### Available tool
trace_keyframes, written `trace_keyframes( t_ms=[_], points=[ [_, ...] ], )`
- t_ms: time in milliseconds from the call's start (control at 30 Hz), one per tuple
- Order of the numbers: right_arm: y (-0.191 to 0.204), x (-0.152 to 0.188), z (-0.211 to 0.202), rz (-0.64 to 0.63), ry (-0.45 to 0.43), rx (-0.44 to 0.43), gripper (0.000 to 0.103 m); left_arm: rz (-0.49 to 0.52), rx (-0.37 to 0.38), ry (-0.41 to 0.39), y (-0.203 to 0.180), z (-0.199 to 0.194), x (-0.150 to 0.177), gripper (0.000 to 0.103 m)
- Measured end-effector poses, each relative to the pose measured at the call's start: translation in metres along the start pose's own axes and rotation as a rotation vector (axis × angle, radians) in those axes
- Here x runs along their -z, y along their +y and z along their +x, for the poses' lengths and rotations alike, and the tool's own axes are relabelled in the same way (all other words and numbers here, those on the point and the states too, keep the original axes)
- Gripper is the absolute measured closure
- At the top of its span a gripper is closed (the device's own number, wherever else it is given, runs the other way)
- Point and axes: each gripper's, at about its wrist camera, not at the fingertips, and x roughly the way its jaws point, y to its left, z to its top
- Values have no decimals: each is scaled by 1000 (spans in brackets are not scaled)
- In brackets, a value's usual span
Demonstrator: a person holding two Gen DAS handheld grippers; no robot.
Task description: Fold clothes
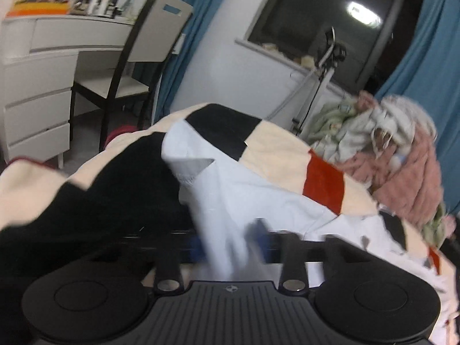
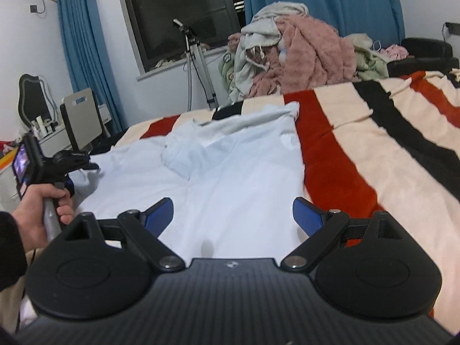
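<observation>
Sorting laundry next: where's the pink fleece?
Right wrist view, top centre: pink fleece tops the clothes pile beyond the white shirt, before the blue curtain.

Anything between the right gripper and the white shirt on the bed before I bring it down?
Nothing visible. The right gripper hangs open directly over the white shirt, bare fabric between its fingers. The left gripper is shut on the shirt's far edge, well off to the side.

A bed's striped blanket [image 2: 359, 155] carries a pale blue shirt [image 2: 230, 172] and heaped clothes [image 2: 302, 60].
</observation>
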Motion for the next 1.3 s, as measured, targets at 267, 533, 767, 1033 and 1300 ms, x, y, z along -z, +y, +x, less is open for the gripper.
trace_keyframes(
  t_ms=[267,533,767,1033,1300],
  points=[
    [-20,-10,-20,76,-55,23,12,357,-24,-102,-132,-39,-19,98],
    [-56,-7,-25,205,-46,145,12,743,78,-84,-337,-56,58,98],
    [-86,2,-20,265,-43,217,12,777,158,74,-405,-4,147,49],
    [-88,5,-10,243,-48,197,12,769,273,64,-350,-58,162,17],
    [-68,0,-25,153,-101,161,12,570,296,35,-228,-199,135,13]
  ],
)
